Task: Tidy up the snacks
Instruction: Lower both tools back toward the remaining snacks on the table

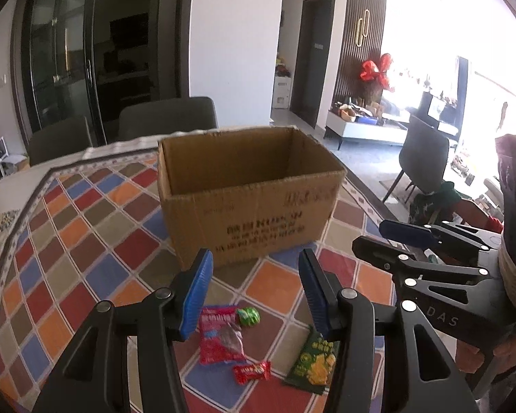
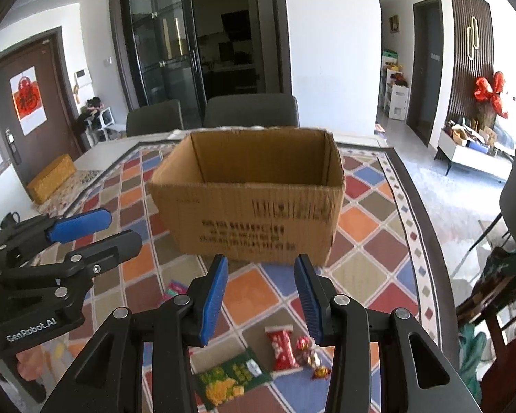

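An open cardboard box (image 1: 247, 192) stands on the checkered tablecloth; it also shows in the right wrist view (image 2: 254, 196). My left gripper (image 1: 254, 275) is open and empty, held above a pink snack packet (image 1: 220, 335), a green candy (image 1: 248, 316), a small red packet (image 1: 253, 371) and a green packet (image 1: 314, 361). My right gripper (image 2: 261, 282) is open and empty above the green packet (image 2: 230, 377), a red packet (image 2: 282, 346) and small wrapped candies (image 2: 309, 352). The right gripper (image 1: 382, 237) shows at the left view's right side; the left gripper (image 2: 120, 227) shows at the right view's left side.
Dark chairs (image 2: 251, 110) stand behind the table's far edge. The tablecloth (image 2: 371, 241) ends at a dark border on the right, with floor beyond. A yellow box (image 2: 51, 179) lies on the floor at the left. Another chair (image 1: 423, 158) stands to the right.
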Available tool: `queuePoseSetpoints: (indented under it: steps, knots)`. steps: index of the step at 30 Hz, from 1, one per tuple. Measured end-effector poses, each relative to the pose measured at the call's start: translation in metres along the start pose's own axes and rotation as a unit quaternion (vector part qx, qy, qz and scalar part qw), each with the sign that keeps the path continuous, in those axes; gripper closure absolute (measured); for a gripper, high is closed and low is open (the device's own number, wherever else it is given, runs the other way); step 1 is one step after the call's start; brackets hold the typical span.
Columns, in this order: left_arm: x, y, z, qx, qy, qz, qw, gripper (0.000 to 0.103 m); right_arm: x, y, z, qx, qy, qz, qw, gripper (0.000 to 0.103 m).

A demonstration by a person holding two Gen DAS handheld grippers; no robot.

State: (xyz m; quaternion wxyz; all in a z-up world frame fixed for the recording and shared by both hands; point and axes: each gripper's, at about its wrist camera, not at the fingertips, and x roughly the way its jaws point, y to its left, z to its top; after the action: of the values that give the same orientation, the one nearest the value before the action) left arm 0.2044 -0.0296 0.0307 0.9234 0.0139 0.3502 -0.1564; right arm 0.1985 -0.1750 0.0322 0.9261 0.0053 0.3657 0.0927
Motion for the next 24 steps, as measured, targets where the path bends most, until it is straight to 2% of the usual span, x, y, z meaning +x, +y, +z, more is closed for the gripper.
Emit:
queuePoseSetpoints:
  steps: [10, 24]
  knots:
    - [0.012, 0.002, -0.035, -0.025, 0.039, -0.009, 0.9989, 0.052, 0.012, 0.003, -0.033, 0.005, 0.044, 0.007, 0.999, 0.062]
    - [0.04, 0.004, -0.082, -0.039, 0.094, -0.001, 0.9949, 0.052, 0.041, -0.002, -0.076, 0.027, 0.121, 0.014, 0.992, 0.062]
